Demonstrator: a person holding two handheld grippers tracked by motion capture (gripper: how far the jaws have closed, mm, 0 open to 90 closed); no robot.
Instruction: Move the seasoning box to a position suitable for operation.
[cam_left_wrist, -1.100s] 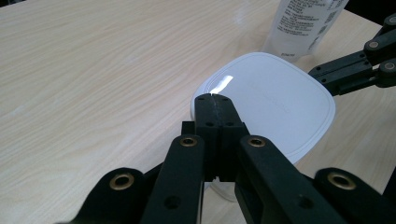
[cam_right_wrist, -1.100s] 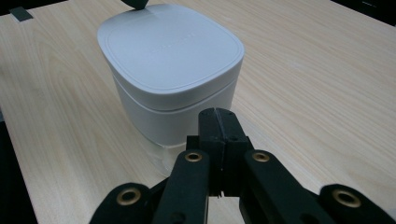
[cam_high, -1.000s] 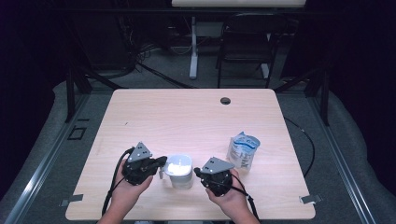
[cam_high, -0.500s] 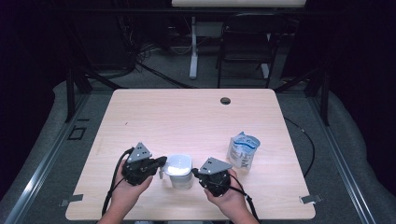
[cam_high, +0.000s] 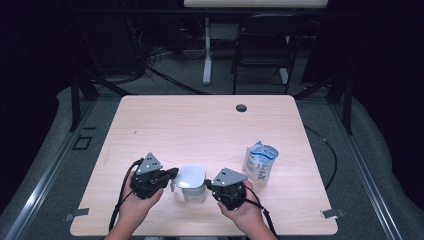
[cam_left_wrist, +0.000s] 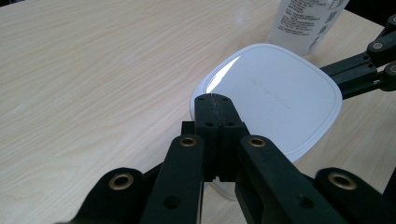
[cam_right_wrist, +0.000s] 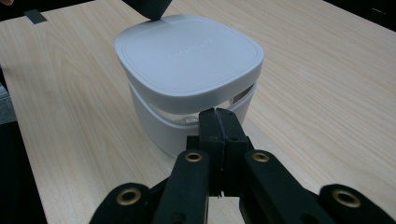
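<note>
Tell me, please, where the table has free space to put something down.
Free: the whole far half of the table, up to the small black hole, and the left side. Crowded: the near edge, around the white container, both grippers, and the pouch.

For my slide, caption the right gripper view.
Shut right gripper aimed at a lidded white container on the wooden table.

- The clear, label-printed refill pouch (cam_left_wrist: 308, 18) is cut off by the top edge of the left gripper view; its print is too blurred to read.
- The faint embossed lettering on the white, rounded-square plastic container lid (cam_right_wrist: 189, 51) is illegible.
- The person's forearms leave the high view's bottom edge.
</note>
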